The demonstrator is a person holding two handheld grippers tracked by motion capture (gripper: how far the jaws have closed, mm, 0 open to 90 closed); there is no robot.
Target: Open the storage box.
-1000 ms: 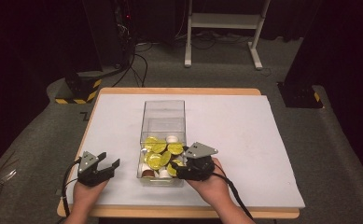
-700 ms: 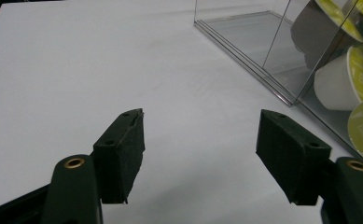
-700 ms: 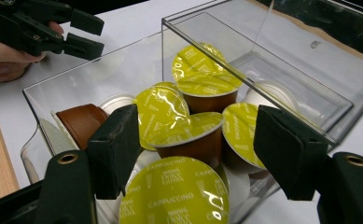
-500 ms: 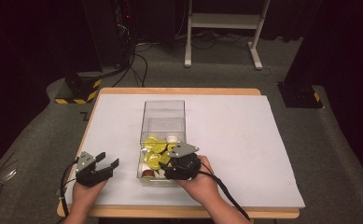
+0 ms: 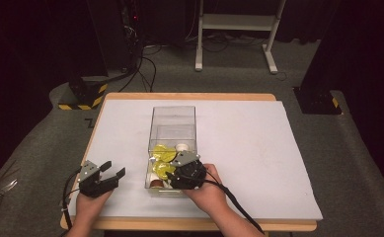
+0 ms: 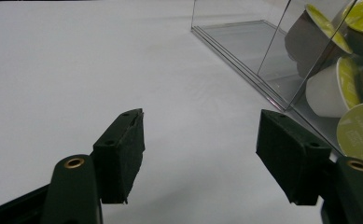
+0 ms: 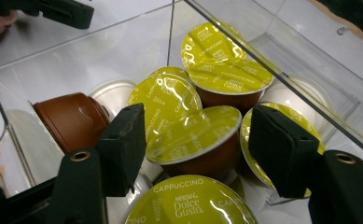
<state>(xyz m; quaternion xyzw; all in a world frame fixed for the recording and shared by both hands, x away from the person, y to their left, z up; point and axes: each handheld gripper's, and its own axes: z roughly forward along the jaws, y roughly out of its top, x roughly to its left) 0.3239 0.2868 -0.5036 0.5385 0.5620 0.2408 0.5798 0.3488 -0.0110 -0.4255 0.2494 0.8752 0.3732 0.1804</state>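
Capsules (image 5: 164,157) sit piled at the near end of a clear box (image 5: 173,116), which stands lengthwise at the middle of the white tabletop (image 5: 249,143); the far end of the box is bare.

Left side: the left hand-held gripper (image 5: 111,173) rests low over the tabletop, left of the box and apart from it, held in the person's left hand (image 5: 90,203). Jaws wide, nothing between them. In the left gripper view its pads (image 6: 123,154) frame bare tabletop, with the box wall (image 6: 272,51) just off to the right and capsules visible through it.

Centre: the right hand-held gripper (image 5: 182,165) is tipped down into the near end of the box, over the pile, held in the right hand (image 5: 207,190). In the right gripper view the jaws stand wide on either side of a yellow-lidded capsule (image 7: 194,135) with a brown body. Whether the pads (image 7: 125,144) touch it cannot be told.

Around it: a brown capsule (image 7: 69,119) lying on its side at left, a white one (image 7: 111,92) behind that, more yellow lids behind, and a lid printed "Cappuccino" (image 7: 188,203) nearest the camera. A further white capsule (image 7: 305,95) lies at the right against the box wall.
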